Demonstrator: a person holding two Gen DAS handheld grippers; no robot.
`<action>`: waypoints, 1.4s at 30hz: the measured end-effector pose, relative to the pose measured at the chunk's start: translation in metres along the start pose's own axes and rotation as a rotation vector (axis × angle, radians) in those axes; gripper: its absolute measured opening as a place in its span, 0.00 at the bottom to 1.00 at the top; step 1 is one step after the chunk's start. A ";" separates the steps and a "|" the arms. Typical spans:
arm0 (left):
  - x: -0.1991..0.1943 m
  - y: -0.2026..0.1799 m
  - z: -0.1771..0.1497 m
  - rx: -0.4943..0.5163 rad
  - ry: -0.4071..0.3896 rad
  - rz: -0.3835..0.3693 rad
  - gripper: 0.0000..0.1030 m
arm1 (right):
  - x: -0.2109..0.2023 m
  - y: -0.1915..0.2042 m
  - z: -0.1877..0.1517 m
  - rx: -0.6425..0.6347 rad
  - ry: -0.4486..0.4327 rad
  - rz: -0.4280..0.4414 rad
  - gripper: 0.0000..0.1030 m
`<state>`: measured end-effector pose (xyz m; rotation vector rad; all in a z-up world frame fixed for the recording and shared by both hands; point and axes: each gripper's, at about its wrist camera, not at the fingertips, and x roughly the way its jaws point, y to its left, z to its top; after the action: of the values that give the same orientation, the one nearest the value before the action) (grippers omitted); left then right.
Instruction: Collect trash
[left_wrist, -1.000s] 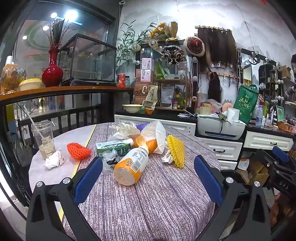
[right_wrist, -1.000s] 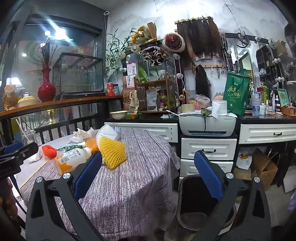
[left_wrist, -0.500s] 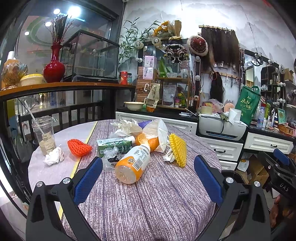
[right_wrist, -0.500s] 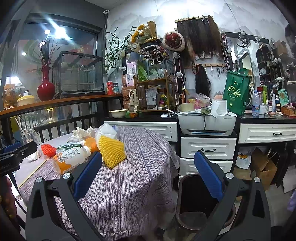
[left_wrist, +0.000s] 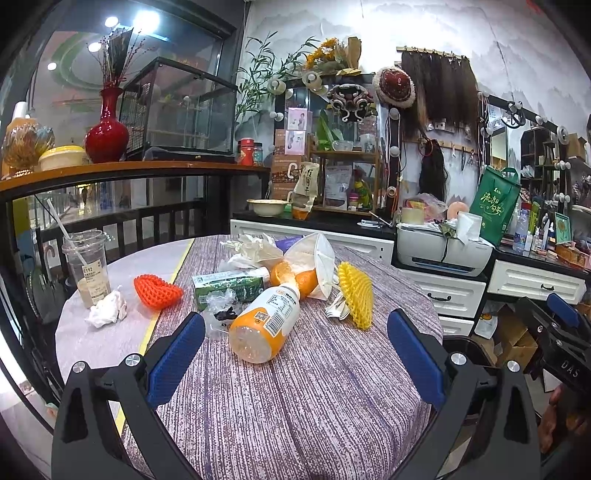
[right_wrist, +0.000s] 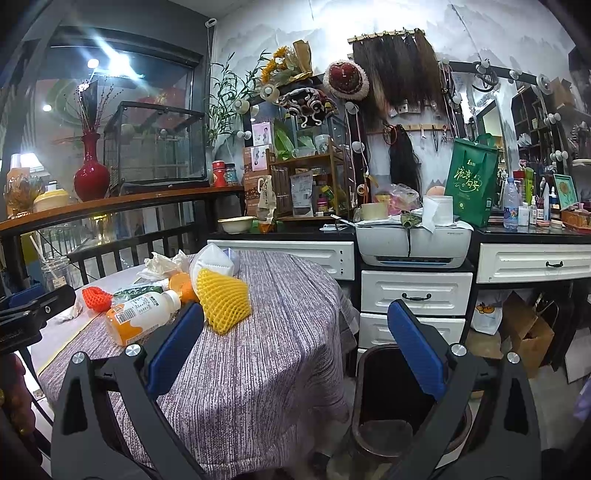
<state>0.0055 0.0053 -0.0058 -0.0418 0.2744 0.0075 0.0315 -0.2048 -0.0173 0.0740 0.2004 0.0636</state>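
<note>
Trash mid-table, edges bare

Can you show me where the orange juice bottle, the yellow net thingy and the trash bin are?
orange juice bottle (left_wrist: 266, 322): left wrist view, on the label at its middle.
yellow foam net (right_wrist: 221, 297): right wrist view, on its mesh front.
trash bin (right_wrist: 373, 363): right wrist view, on its dark inner wall.

Both grippers, left gripper and right gripper, are built of black frames with silver screws; blue ribbed pads line the jaws, and white lettering, possibly "DAS", is seen.
</note>
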 end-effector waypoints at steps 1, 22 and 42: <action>0.000 0.000 -0.001 0.000 0.002 -0.001 0.95 | 0.000 0.000 0.000 0.000 0.002 0.001 0.95; 0.003 -0.001 -0.004 0.002 0.005 -0.001 0.95 | 0.003 -0.001 -0.002 0.006 0.014 0.004 0.95; 0.004 -0.001 -0.007 -0.001 0.010 -0.002 0.95 | 0.005 -0.002 -0.002 0.009 0.024 0.003 0.95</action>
<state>0.0076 0.0041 -0.0132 -0.0426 0.2848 0.0058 0.0359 -0.2061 -0.0205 0.0829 0.2245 0.0668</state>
